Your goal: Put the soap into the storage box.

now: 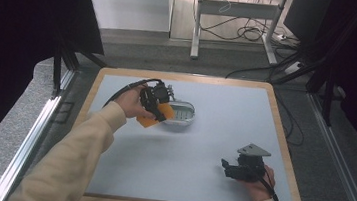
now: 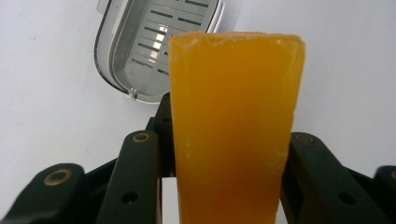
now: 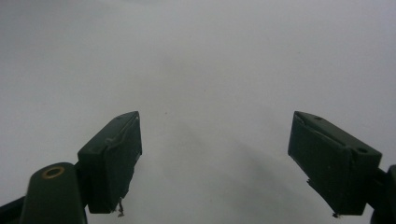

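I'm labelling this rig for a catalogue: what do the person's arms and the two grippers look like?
Both forearms wear cream long sleeves. The left gripper is black, and a black cable loops from it. The right gripper is black too, topped by a grey three-cornered plate, with a black cable along the wrist. Their jaws are black links with brass-coloured pivot rings.

Waxy translucent orange bar (image 2: 236, 126) (glossy plastic dish (image 2: 140, 51))

cream sleeves; each black hand-held gripper (image 1: 158, 109) has brass-ringed pivots and a trailing black cable.
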The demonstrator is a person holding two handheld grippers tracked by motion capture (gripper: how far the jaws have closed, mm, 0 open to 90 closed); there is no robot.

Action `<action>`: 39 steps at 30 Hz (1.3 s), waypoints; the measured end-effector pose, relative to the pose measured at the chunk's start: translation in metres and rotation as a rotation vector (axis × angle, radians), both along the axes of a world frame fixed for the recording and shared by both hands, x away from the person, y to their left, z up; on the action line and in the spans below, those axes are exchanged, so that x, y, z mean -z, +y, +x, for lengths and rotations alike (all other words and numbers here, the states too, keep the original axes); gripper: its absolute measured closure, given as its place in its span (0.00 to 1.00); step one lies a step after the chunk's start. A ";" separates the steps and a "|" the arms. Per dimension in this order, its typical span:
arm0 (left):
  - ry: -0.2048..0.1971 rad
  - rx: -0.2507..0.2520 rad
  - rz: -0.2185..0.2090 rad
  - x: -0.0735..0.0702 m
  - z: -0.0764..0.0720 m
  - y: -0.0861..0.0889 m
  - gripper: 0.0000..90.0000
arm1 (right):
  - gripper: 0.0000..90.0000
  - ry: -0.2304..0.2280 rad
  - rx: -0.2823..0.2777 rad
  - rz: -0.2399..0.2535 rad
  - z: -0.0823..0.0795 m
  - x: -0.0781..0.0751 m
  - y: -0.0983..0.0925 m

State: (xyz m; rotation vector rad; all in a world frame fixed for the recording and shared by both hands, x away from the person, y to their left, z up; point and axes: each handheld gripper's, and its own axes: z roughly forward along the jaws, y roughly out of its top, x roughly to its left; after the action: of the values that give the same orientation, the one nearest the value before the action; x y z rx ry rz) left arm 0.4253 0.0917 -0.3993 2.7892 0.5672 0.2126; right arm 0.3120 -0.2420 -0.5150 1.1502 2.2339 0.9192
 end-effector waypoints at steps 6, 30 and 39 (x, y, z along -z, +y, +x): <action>-0.006 0.006 -0.002 -0.002 0.004 -0.003 0.69 | 0.20 0.000 0.000 -0.001 0.000 0.000 0.000; 0.006 0.035 -0.041 0.002 0.029 -0.009 0.69 | 0.20 0.004 0.001 -0.005 0.000 0.001 -0.001; 0.008 0.048 -0.051 0.003 0.038 -0.008 0.69 | 0.20 0.005 0.001 -0.009 0.001 0.001 -0.002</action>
State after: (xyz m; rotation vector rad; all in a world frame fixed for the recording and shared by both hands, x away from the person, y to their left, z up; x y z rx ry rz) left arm 0.4630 0.0841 -0.4025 2.7516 0.5000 0.1749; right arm 0.3128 -0.2436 -0.5163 1.1517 2.2389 0.9061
